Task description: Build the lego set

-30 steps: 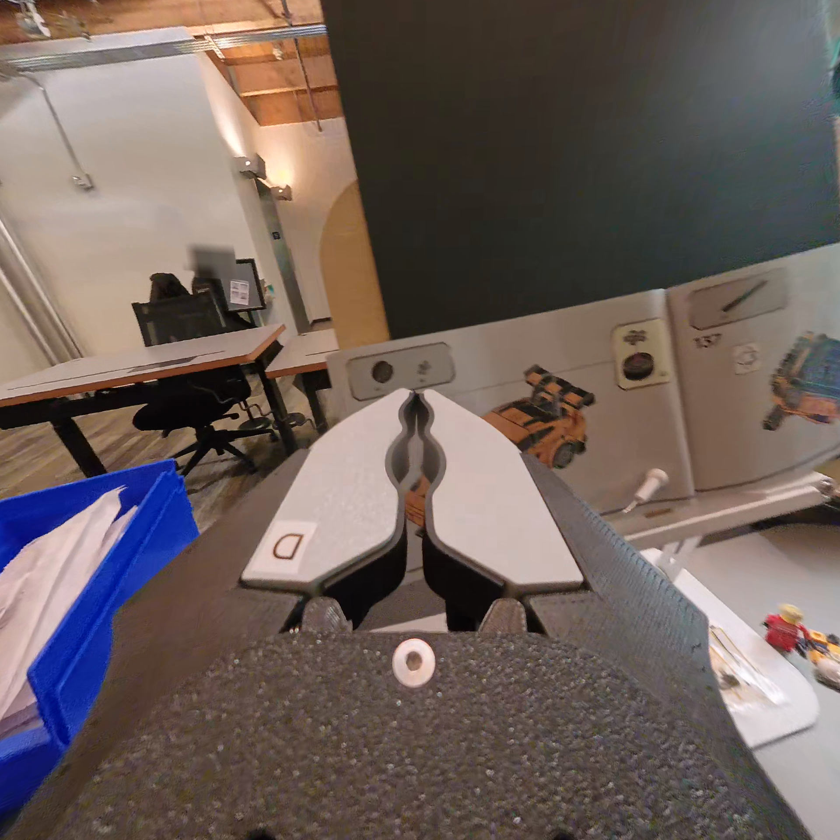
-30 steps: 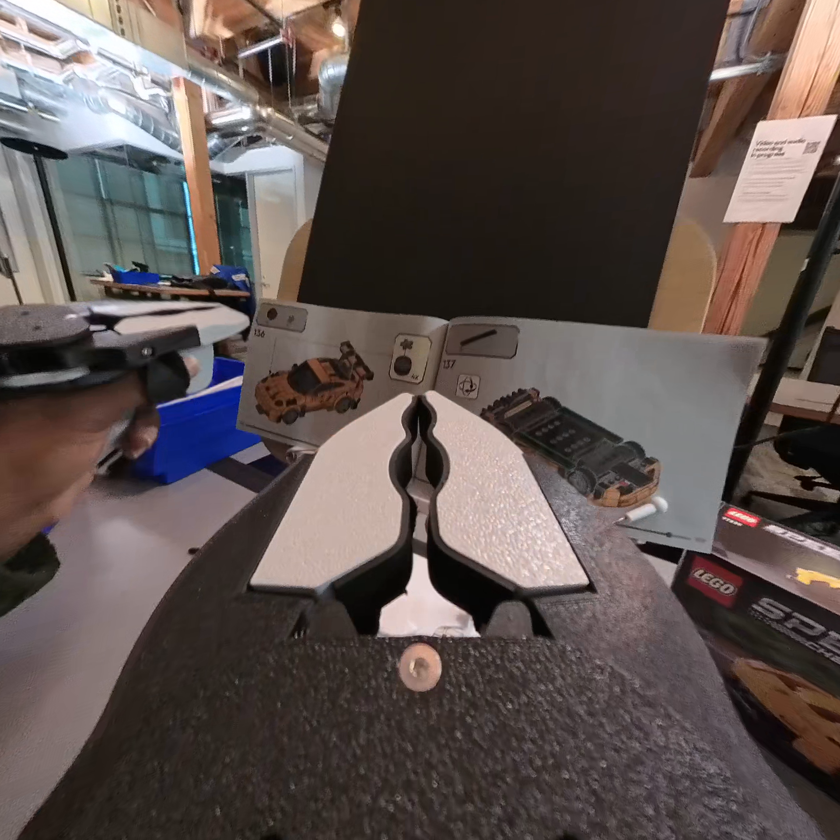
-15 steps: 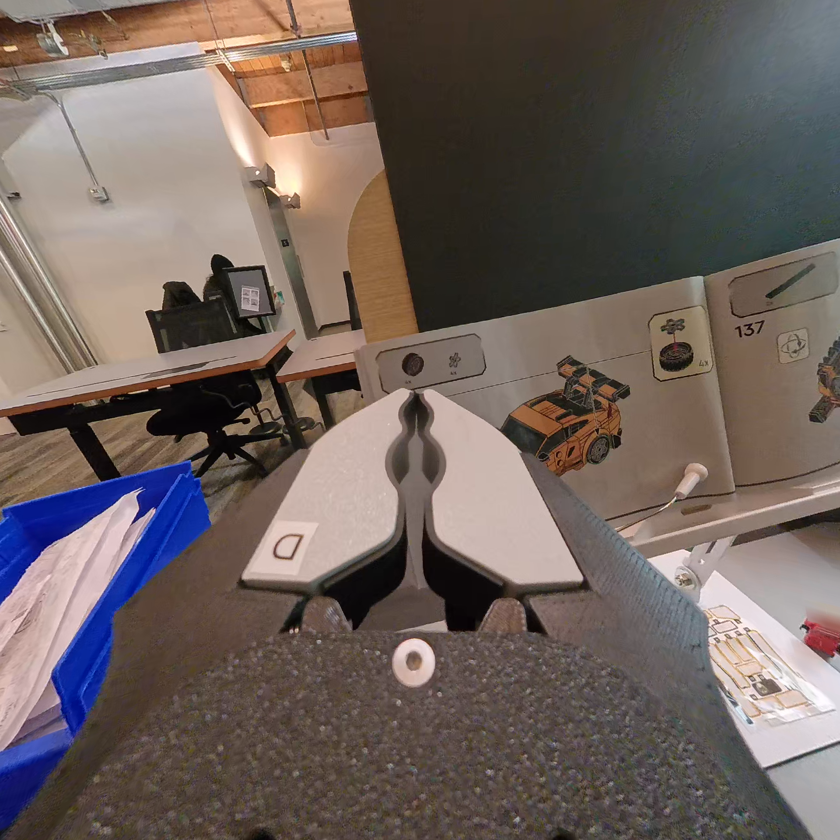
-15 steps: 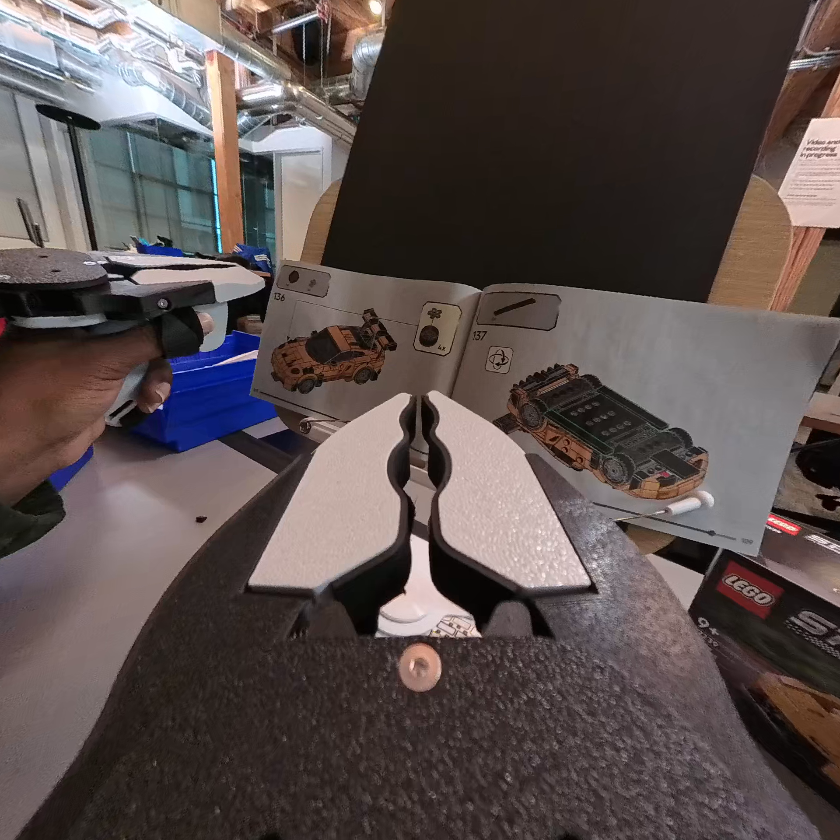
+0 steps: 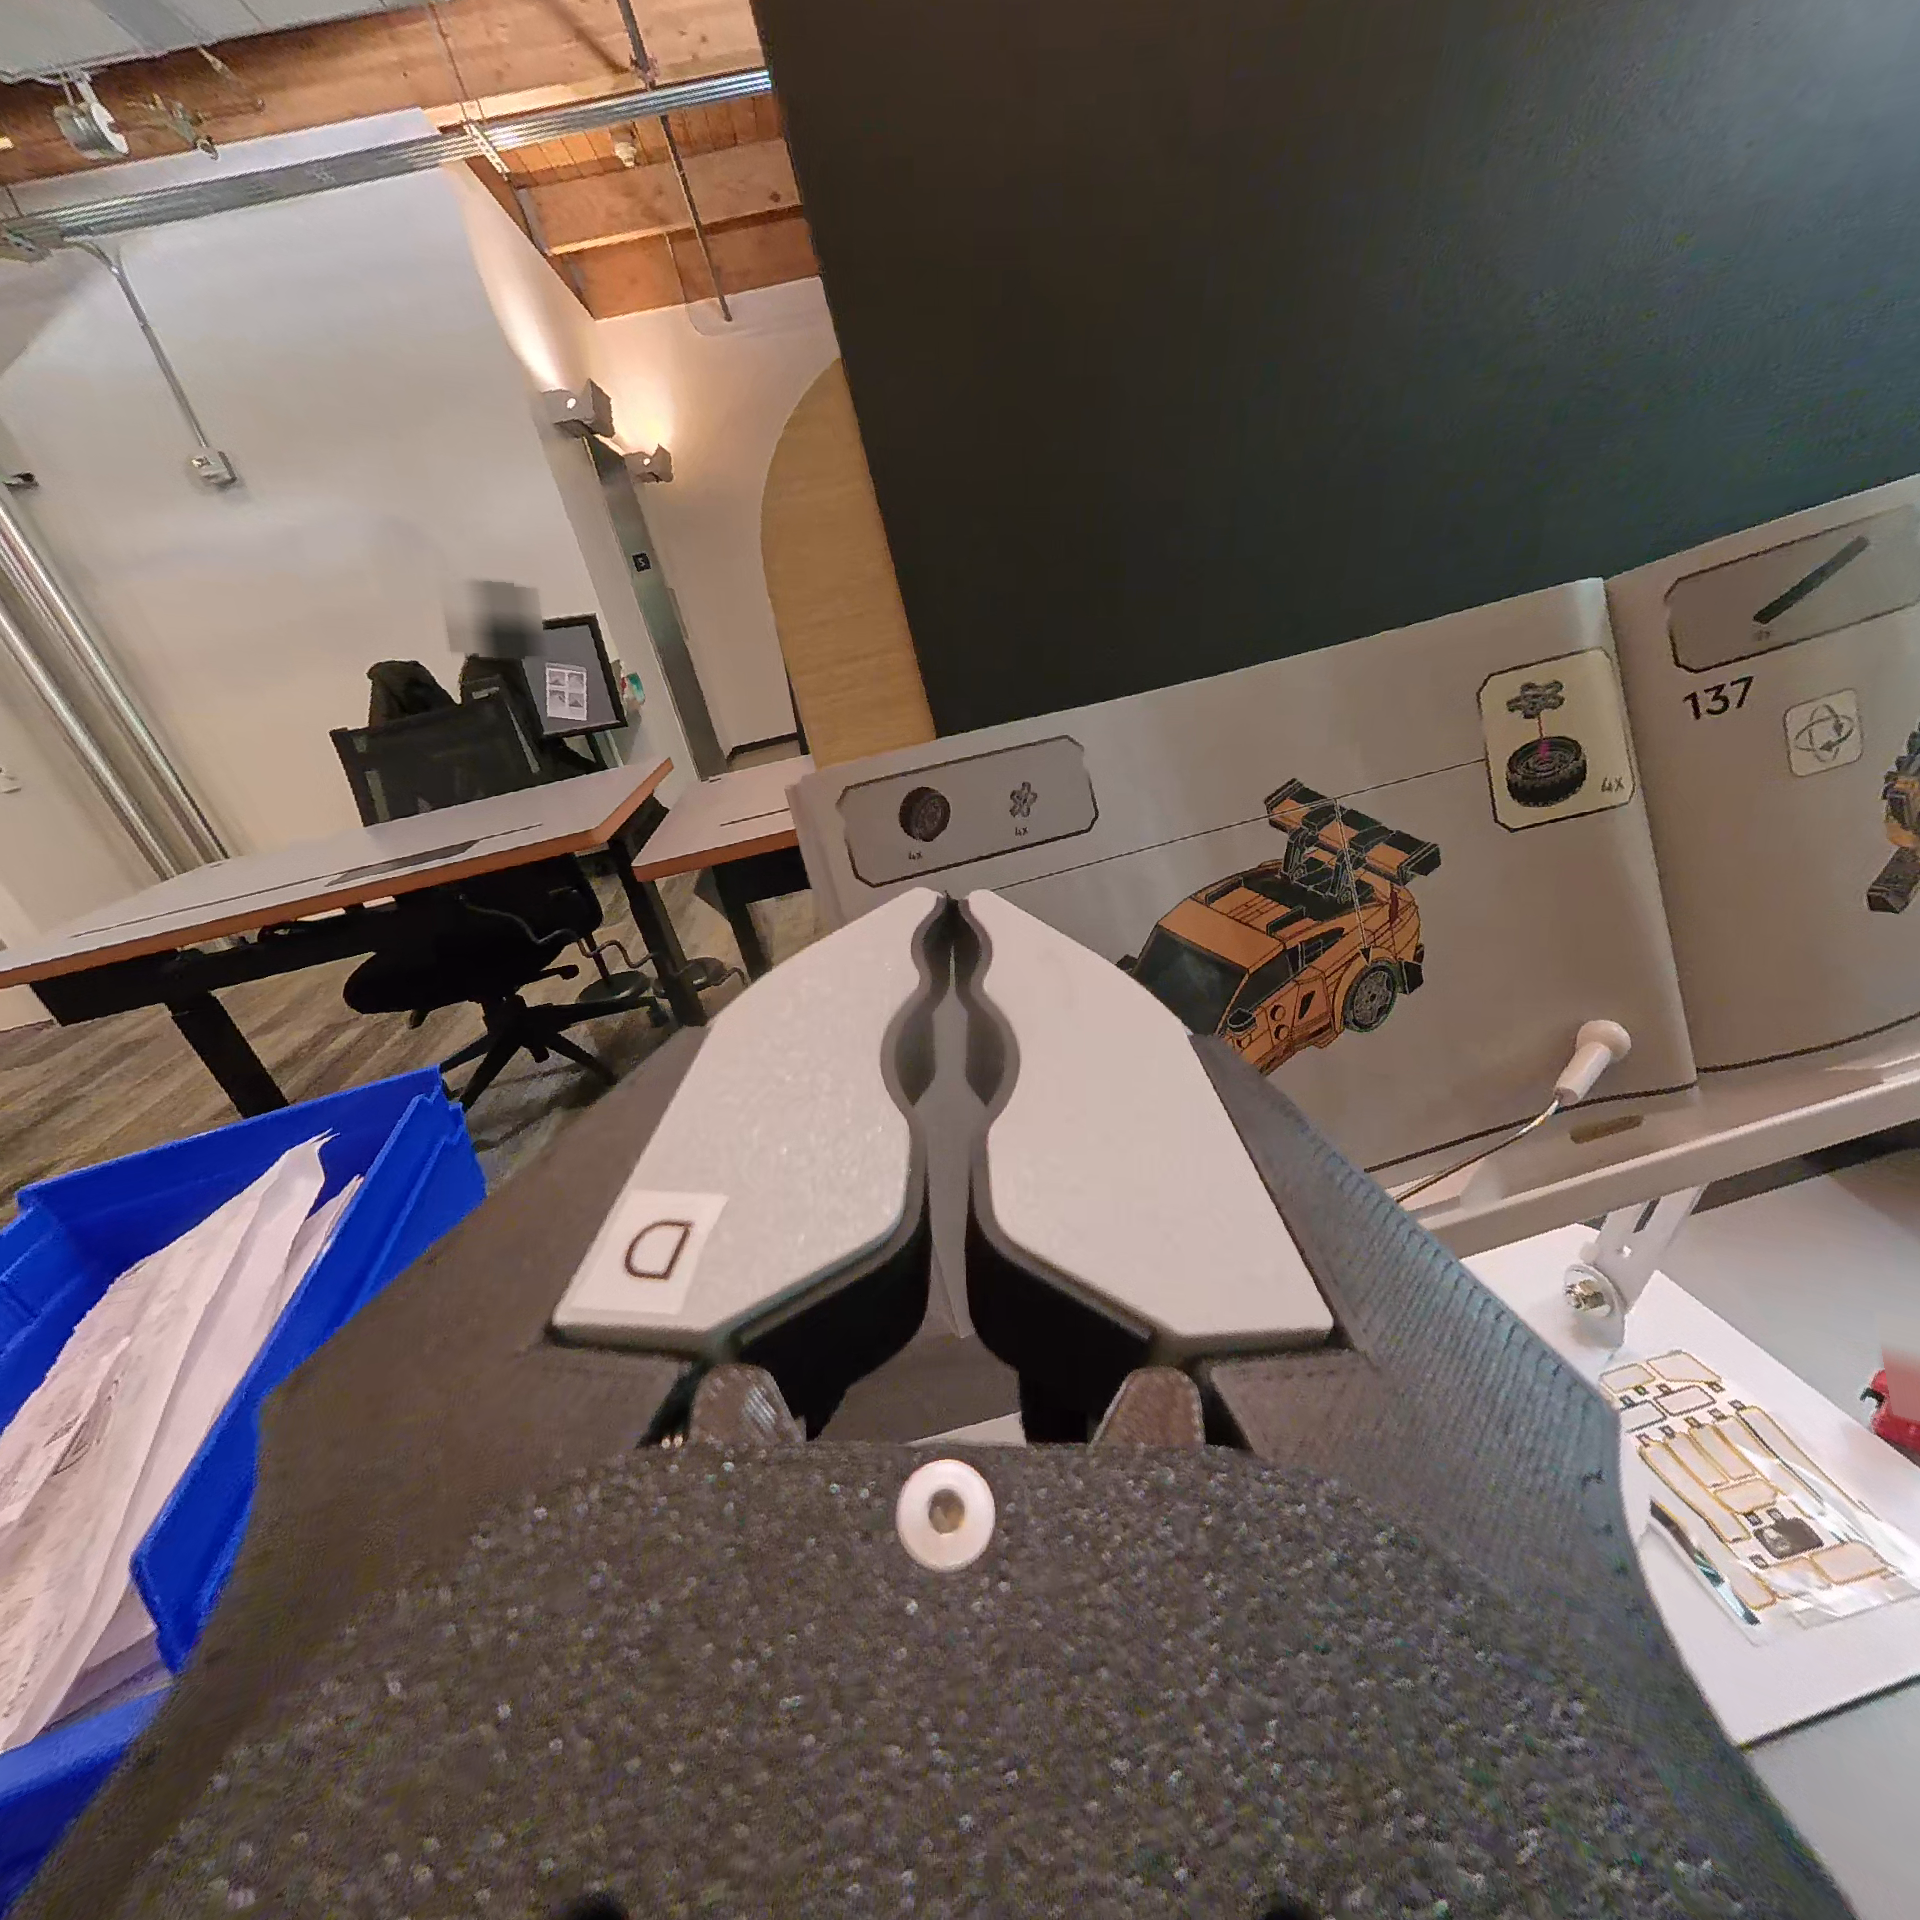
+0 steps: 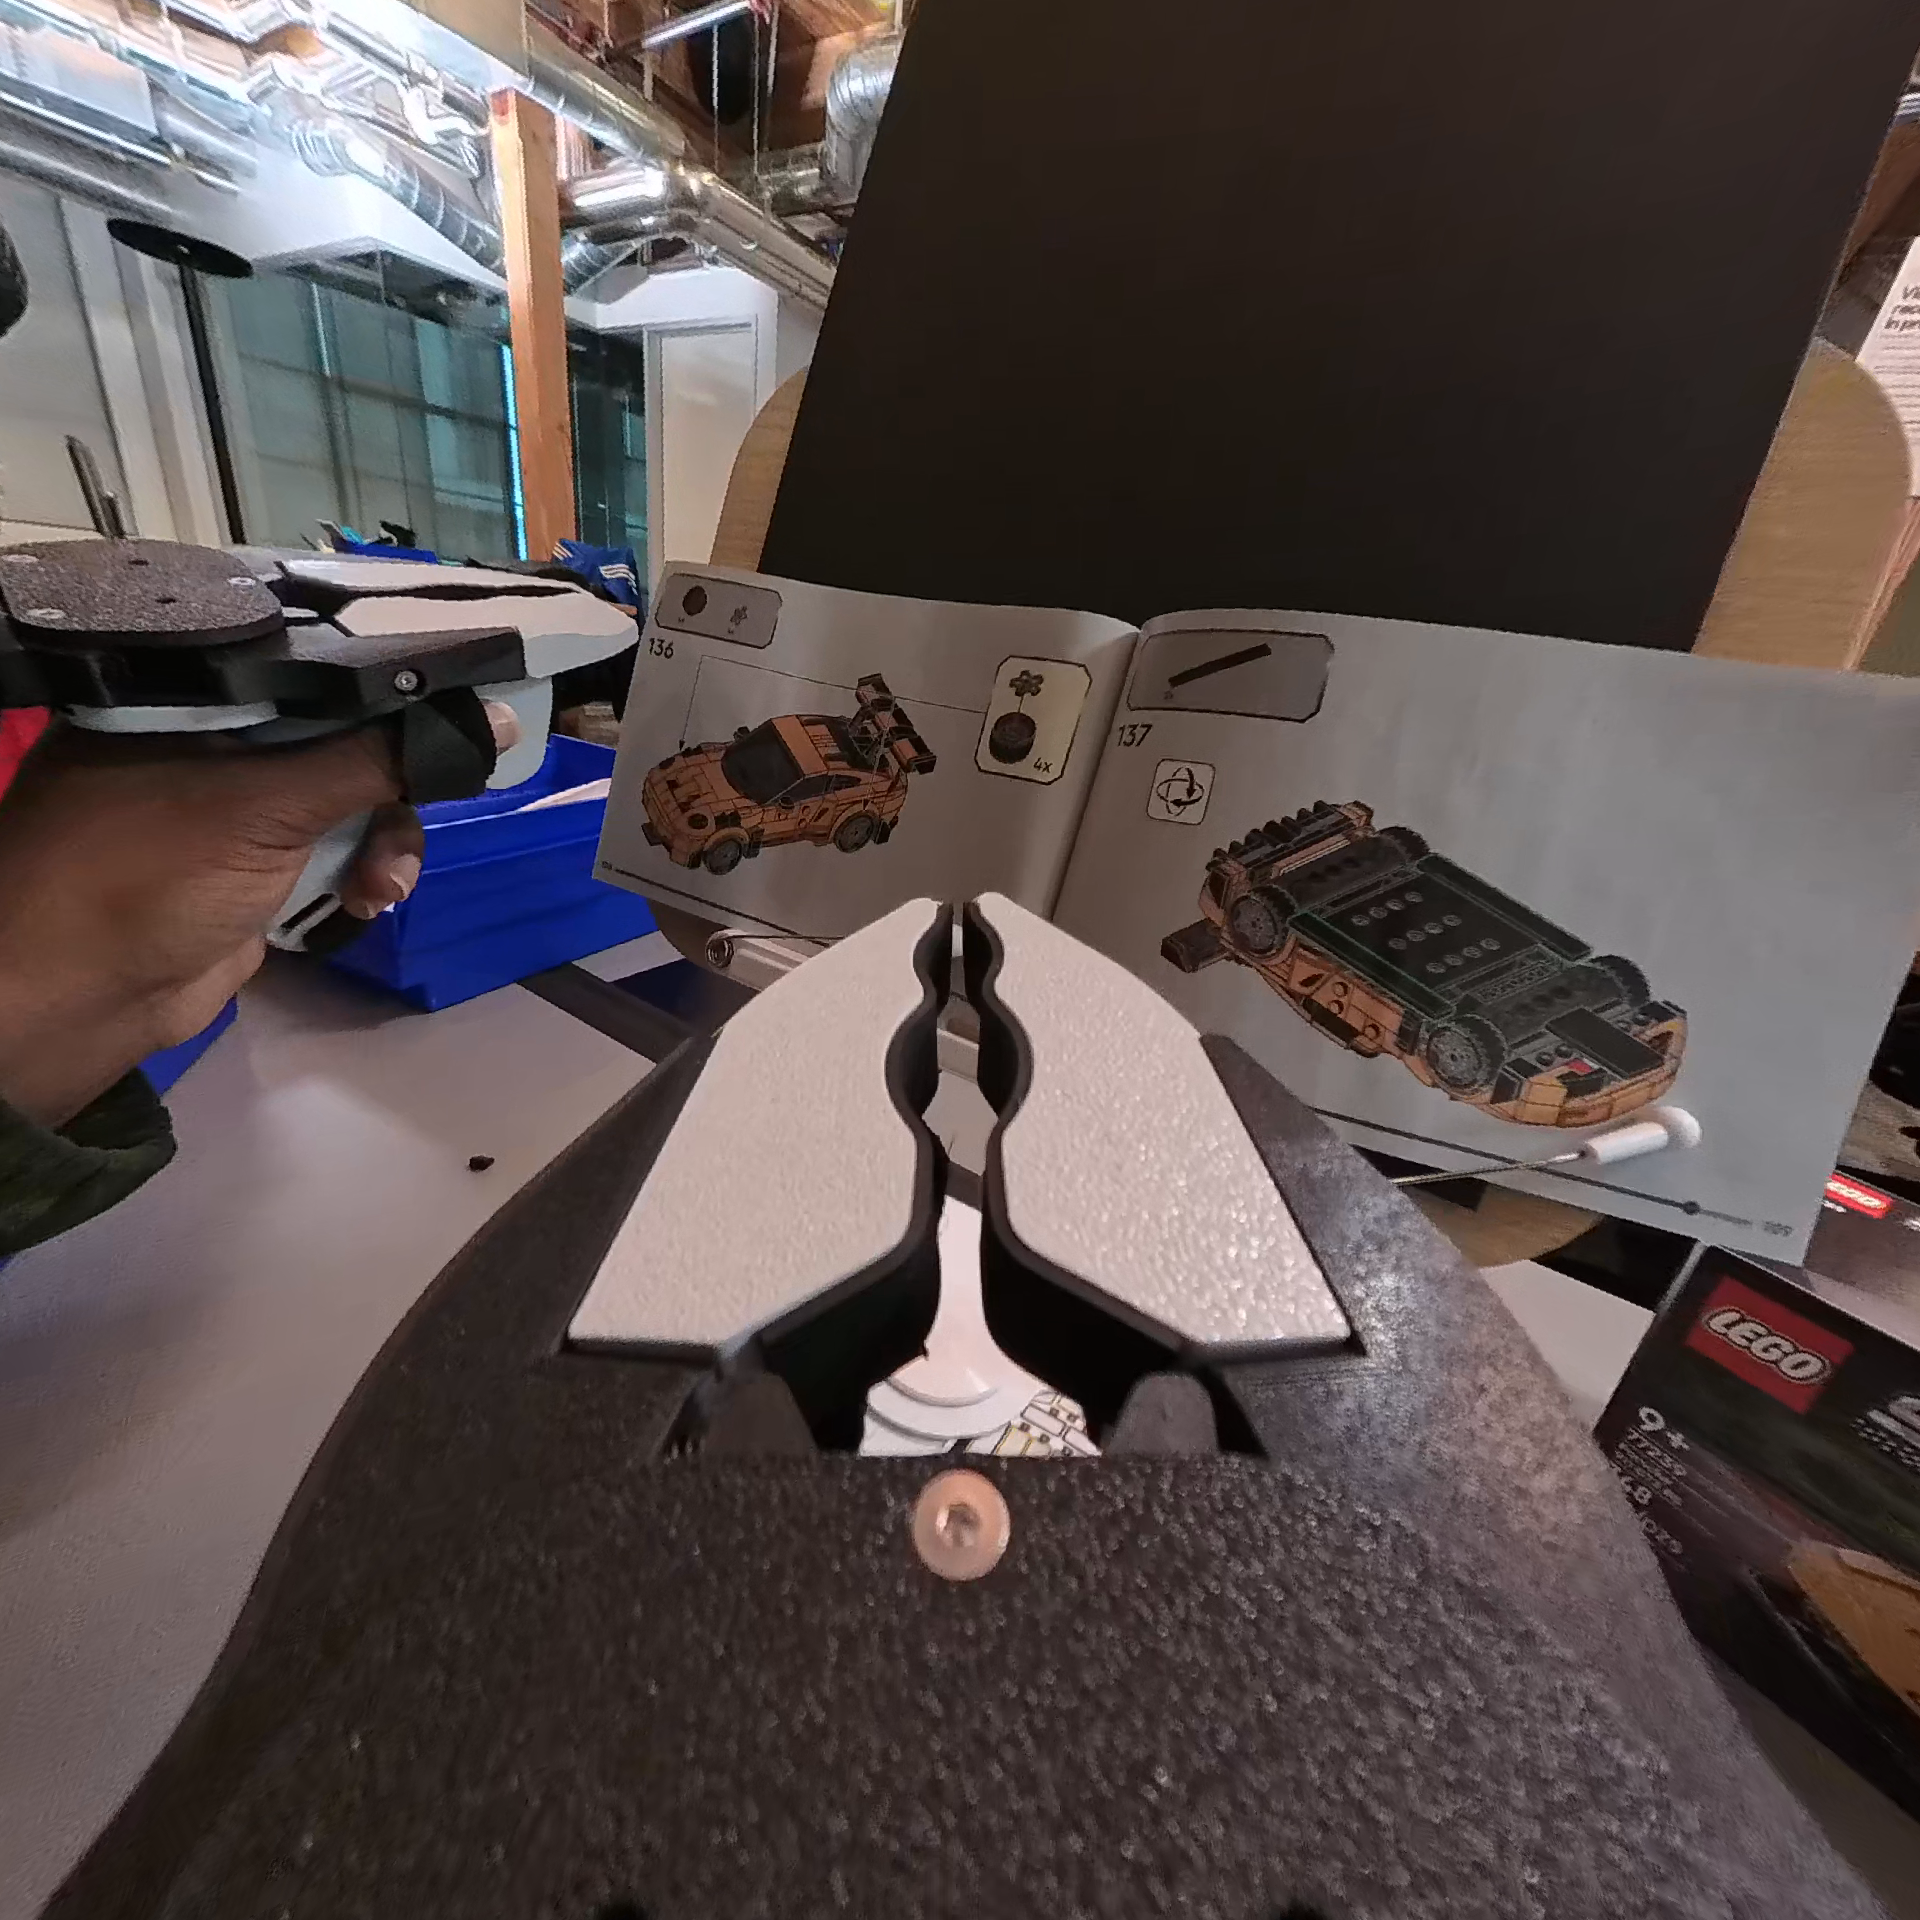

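open instruction booklet (image 6: pixel 1195 831) propped upright, orange car drawn on both pages.

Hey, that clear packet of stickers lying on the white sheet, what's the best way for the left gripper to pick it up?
The sticker packet lies flat on the white sheet, so there is no raised part to pinch. I would grip its near edge, coming in low from the front with the left gripper, which is shut now and must open first. The crinkled film should lift a little there.
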Demonstrator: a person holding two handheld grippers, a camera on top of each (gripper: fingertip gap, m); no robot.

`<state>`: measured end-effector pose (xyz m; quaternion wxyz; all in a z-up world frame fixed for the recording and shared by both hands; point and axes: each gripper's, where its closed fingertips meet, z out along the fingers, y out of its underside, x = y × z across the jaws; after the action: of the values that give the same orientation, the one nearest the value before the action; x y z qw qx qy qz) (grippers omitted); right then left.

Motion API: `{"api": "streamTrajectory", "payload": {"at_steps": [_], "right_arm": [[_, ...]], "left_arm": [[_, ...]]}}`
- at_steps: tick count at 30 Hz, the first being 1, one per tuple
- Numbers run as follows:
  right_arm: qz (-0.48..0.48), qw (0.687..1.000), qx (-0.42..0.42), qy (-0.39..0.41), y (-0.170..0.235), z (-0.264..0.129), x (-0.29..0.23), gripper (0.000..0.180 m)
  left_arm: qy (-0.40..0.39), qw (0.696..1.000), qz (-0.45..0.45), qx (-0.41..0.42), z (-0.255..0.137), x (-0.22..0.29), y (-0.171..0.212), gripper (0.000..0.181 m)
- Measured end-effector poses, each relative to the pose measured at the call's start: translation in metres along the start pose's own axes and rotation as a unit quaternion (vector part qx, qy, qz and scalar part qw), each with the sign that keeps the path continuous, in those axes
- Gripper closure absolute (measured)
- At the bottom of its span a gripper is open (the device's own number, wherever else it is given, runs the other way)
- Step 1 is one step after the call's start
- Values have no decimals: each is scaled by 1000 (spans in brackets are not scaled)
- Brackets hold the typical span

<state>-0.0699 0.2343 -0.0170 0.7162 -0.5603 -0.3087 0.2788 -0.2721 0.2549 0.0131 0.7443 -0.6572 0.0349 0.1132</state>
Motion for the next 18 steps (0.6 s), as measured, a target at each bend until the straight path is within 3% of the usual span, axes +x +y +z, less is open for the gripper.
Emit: {"api": "streamTrajectory", "payload": {"at_steps": [9, 18], "right_arm": [[6, 1000, 0, -10, 2, 0, -5, 177], [-2, 1000, -1, -13, 4, 1, -7, 177]], "left_arm": [[34, 999, 12, 10, -2, 33, -5, 181], [40, 999, -1, 4, -2, 36, -3, 181]]}}
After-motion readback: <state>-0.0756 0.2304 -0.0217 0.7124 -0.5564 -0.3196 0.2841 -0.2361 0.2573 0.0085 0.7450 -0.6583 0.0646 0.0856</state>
